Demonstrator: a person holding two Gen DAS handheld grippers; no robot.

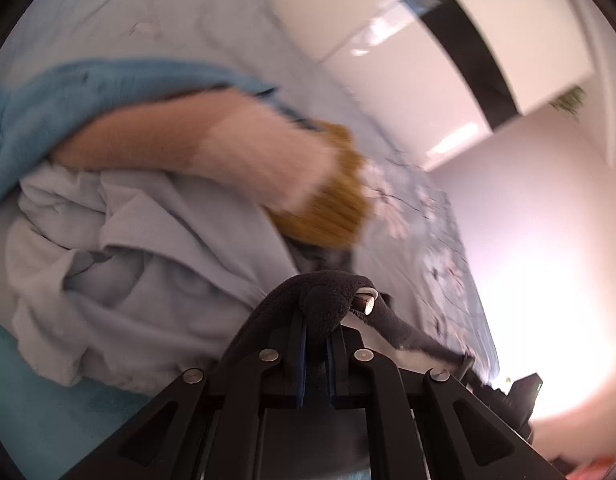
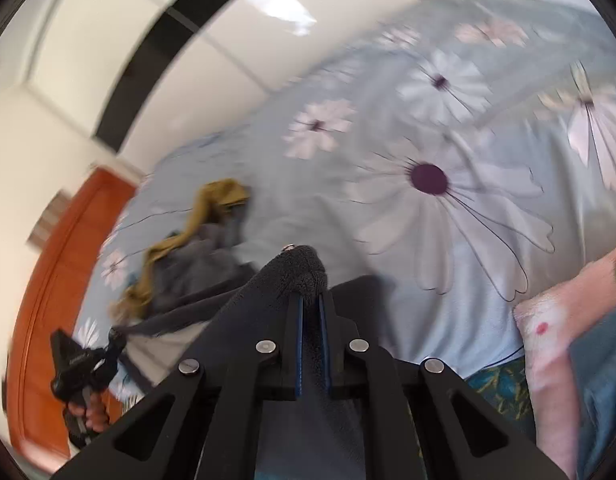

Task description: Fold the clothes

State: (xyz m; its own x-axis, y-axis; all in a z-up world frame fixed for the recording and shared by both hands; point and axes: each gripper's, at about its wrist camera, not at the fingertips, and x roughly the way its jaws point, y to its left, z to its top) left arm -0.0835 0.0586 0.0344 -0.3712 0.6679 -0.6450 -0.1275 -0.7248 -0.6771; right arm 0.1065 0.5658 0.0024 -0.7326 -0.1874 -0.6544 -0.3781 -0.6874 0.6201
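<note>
Over floral bedsheet [image 2: 388, 240] | left gripper [image 1: 316, 340], right gripper [image 2: 312, 316] | fingers clamp dark garment [image 2: 268, 292]

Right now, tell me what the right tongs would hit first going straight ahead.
Likely the floral bedsheet. The right tongs, shut on the dark fleece garment, point at bare sheet; depth is unclear.

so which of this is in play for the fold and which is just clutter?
In play:
dark grey garment, pinched by both
left tongs
right tongs

Lying about:
floral bedsheet
pale grey clothes pile
mustard garment
pink pillow
white and mustard sleeve
</note>
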